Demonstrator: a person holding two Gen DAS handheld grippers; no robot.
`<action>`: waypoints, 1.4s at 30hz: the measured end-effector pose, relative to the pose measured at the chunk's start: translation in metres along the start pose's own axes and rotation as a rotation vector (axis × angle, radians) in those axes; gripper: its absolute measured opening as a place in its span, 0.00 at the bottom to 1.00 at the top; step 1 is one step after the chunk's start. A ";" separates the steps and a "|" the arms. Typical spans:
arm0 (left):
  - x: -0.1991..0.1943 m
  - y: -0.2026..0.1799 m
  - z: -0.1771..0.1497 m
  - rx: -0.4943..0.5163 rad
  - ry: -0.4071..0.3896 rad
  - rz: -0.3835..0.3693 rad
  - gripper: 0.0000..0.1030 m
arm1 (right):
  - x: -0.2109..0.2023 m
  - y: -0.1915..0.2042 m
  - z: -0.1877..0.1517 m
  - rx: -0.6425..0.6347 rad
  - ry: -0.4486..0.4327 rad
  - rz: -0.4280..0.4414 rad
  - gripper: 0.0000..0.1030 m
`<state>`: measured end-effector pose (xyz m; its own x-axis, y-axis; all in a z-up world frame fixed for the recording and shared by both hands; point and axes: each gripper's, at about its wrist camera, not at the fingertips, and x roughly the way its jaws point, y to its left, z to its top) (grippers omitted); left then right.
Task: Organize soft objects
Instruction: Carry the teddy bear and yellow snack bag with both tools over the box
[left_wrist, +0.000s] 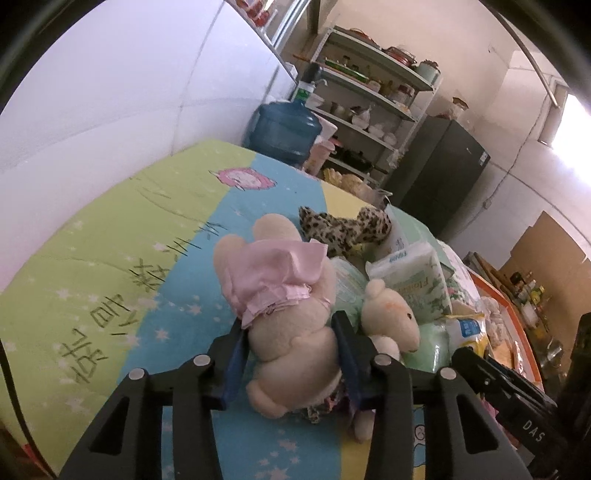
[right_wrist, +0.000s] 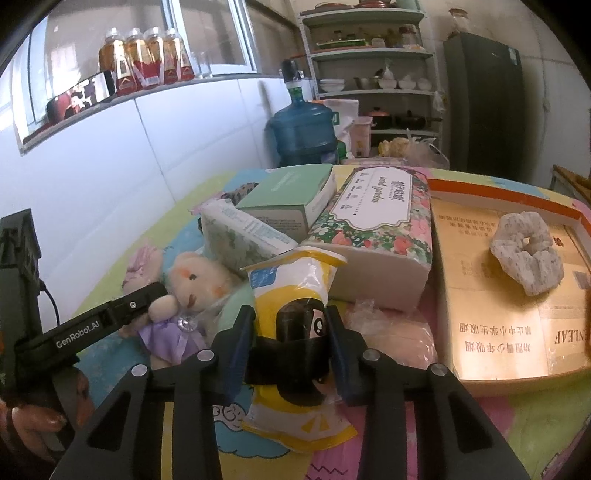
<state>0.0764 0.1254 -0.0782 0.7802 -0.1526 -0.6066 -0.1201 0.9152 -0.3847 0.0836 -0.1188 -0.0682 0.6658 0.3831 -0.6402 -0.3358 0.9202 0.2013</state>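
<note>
— Two grips, then. In the left wrist view, what did the left gripper (left_wrist: 291, 354) have?

— Its jaws, half open, squeezed the plush bear (left_wrist: 284, 314) at its soft, light middle, lying mid-bedspread (left_wrist: 110, 266); open cloth ran toward the far edge.

— And the right wrist view?

— The right gripper (right_wrist: 291, 339) pinched the yellow packet (right_wrist: 295, 295), crinkly and slippery, near the bedspread's near edge; the tissue box (right_wrist: 373, 236) crowded behind, and the cardboard tray (right_wrist: 480, 295) had room.

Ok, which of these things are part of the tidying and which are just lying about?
Part of the job:
- plush toy in pink dress, in the left gripper
- yellow soft pack, in the right gripper
- small plush doll
- tissue packs
- scrunchie
- cardboard tray

Lying about:
- water jug
- shelves
- fridge
</note>
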 end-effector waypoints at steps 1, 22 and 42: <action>-0.002 0.001 0.000 -0.004 -0.006 0.001 0.43 | -0.001 0.000 -0.001 0.001 -0.002 0.002 0.38; -0.048 -0.015 -0.001 0.062 -0.090 0.008 0.43 | -0.044 0.014 -0.005 -0.025 -0.083 0.022 0.38; -0.064 -0.058 -0.007 0.151 -0.116 -0.041 0.43 | -0.084 0.006 -0.003 -0.029 -0.166 0.015 0.38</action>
<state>0.0291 0.0792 -0.0215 0.8490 -0.1546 -0.5053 -0.0007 0.9560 -0.2935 0.0237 -0.1458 -0.0160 0.7610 0.4068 -0.5055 -0.3637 0.9126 0.1868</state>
